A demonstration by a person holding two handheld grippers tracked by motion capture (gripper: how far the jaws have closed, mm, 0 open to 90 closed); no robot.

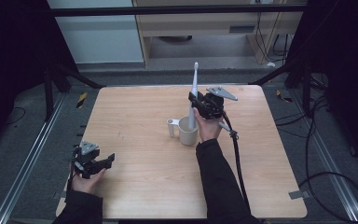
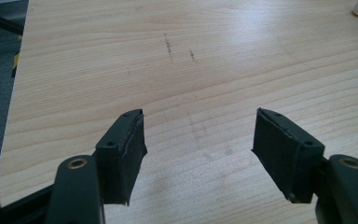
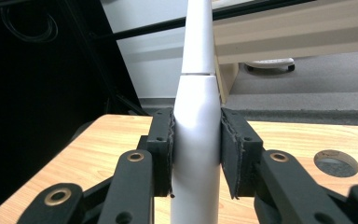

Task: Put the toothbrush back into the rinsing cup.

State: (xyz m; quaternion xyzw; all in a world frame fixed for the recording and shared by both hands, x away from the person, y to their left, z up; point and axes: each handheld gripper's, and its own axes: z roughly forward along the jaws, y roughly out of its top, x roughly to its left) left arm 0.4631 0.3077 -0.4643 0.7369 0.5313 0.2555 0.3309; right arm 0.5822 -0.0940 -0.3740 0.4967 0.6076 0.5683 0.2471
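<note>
A white electric toothbrush (image 1: 194,93) stands upright with its lower end inside a cream mug (image 1: 188,131) near the middle of the wooden table (image 1: 144,158). My right gripper (image 1: 196,103) is shut on the toothbrush's handle just above the mug. In the right gripper view both pads press the white handle (image 3: 196,140) from either side. My left gripper (image 1: 108,161) rests at the table's front left, open, with bare wood between its fingers (image 2: 126,154).
A small white cylinder (image 1: 171,128) stands just left of the mug. A round hole (image 3: 336,162) shows in the tabletop in the right gripper view. Cables lie on the floor to the right of the table.
</note>
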